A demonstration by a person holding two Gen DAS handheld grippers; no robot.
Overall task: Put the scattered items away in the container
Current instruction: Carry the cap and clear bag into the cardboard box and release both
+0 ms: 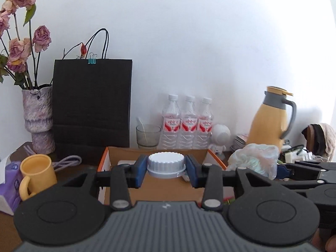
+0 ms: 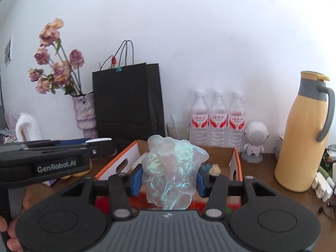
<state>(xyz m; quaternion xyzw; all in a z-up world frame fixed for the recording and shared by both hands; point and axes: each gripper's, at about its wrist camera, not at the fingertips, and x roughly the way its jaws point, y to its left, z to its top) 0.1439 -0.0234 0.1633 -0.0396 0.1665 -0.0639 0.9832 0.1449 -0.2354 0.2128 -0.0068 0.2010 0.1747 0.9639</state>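
Cardboard box (image 1: pixel 156 185): on table, open for drop-off | left tool (image 1: pixel 166 171): clamps white-capped bottle (image 1: pixel 166 164) above it | right tool (image 2: pixel 167 183): grips iridescent wrap (image 2: pixel 171 168), probably cellophane, over box

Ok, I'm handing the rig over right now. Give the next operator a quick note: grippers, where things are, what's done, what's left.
Left gripper: shut on a white ribbed cap, likely a bottle's; what is below the cap is hidden. It is held over the cardboard box.
Right gripper: shut on a crumpled iridescent bag, held above the same box.
Done: both items picked up and brought to the box; some small items already lie inside.
Left: release both into the box. The yellow mug and lilac cable sit outside, left of it, possibly next.
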